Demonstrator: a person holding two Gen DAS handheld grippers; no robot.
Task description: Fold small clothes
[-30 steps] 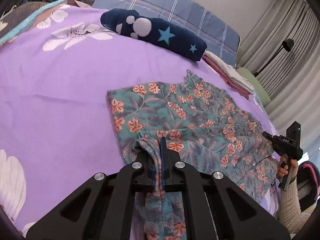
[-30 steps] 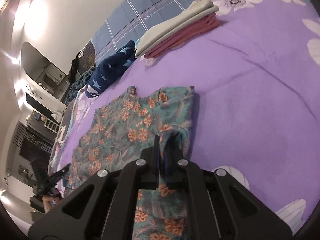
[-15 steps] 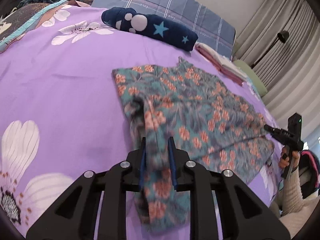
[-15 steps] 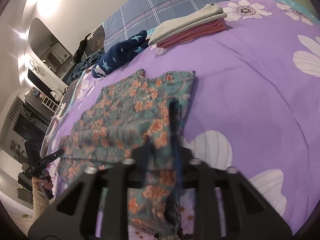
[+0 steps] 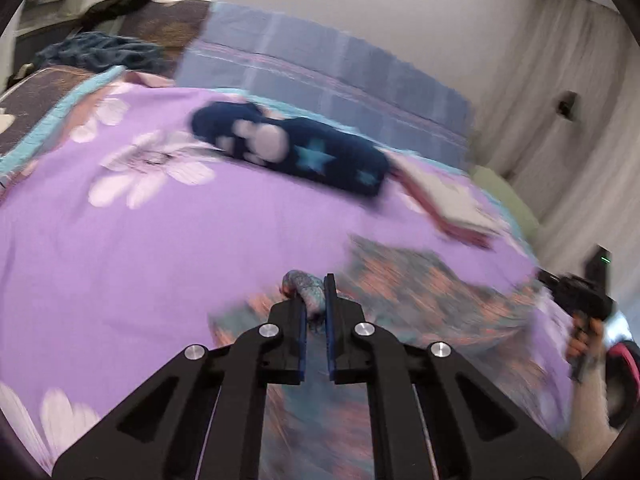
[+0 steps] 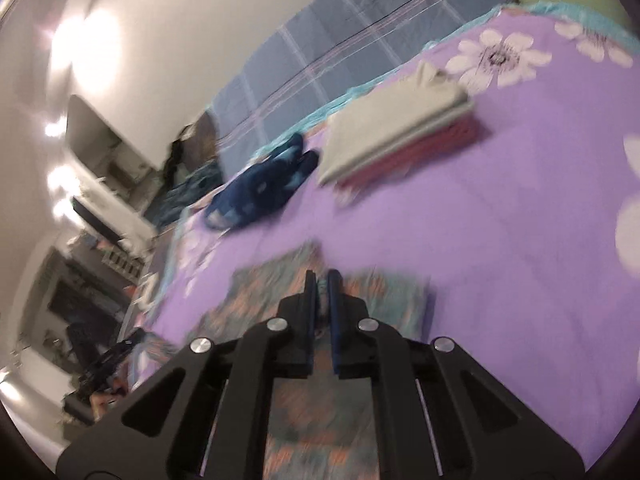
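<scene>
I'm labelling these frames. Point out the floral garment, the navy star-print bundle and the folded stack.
floral garment (image 5: 420,284): left wrist view, flat part on the bed.
navy star-print bundle (image 5: 320,156): left wrist view, by its star.
folded stack (image 6: 396,128): right wrist view, beige top layer.

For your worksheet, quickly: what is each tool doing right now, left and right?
Left tool: closed on a bunched fold of the floral garment.
Right tool: closed on the floral garment's edge.

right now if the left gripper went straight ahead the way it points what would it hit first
Probably bare purple bedspread just past the floral garment pinched in the left gripper; farther along sits the navy star bundle. Blur makes depth uncertain.
</scene>
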